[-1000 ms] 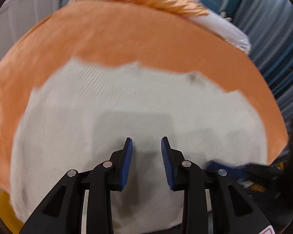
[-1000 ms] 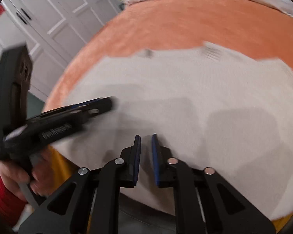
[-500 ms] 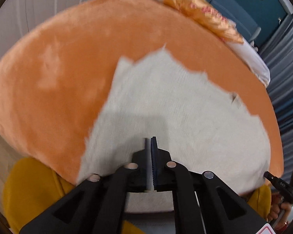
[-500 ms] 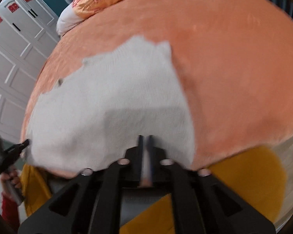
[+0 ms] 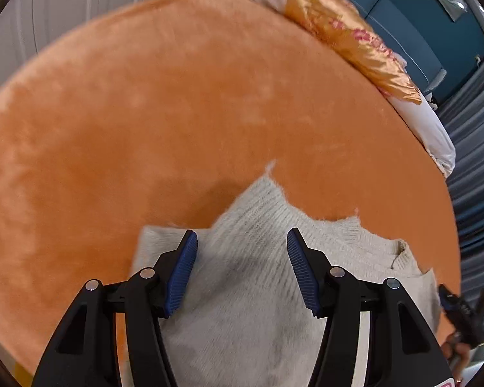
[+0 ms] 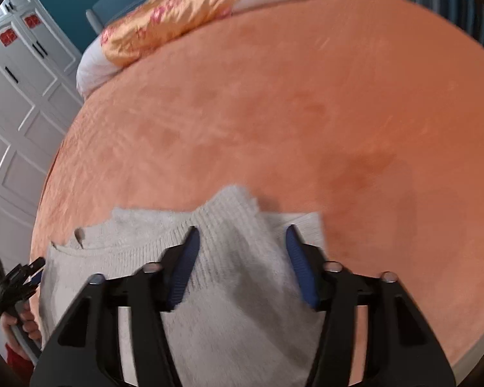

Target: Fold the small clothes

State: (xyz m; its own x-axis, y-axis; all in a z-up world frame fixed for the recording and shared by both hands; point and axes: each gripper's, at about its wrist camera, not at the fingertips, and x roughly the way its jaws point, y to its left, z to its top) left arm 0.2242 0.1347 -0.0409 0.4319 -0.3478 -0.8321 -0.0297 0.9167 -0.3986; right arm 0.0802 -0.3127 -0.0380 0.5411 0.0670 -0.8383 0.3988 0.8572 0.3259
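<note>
Risk of grey knit sweater (image 5: 261,293) springing unfolded on plush orange bed (image 5: 177,96), left hand-held gripper (image 5: 242,258) and right hand-held gripper (image 6: 240,254) both spread apart, gripping nothing.

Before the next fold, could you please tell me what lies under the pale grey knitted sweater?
The grey knitted sweater lies on the orange plush blanket, seen all around it. Anything beneath its folded layers is covered.

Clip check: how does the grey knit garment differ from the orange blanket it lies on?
The grey knit garment is pale and ribbed; the orange blanket is plush and smooth. The garment is folded over itself, one layer on another, and covers only the near edge; the blanket lies spread across the whole bed. Both are soft fabric. The left gripper and right gripper hang over the garment, jaws open.
</note>
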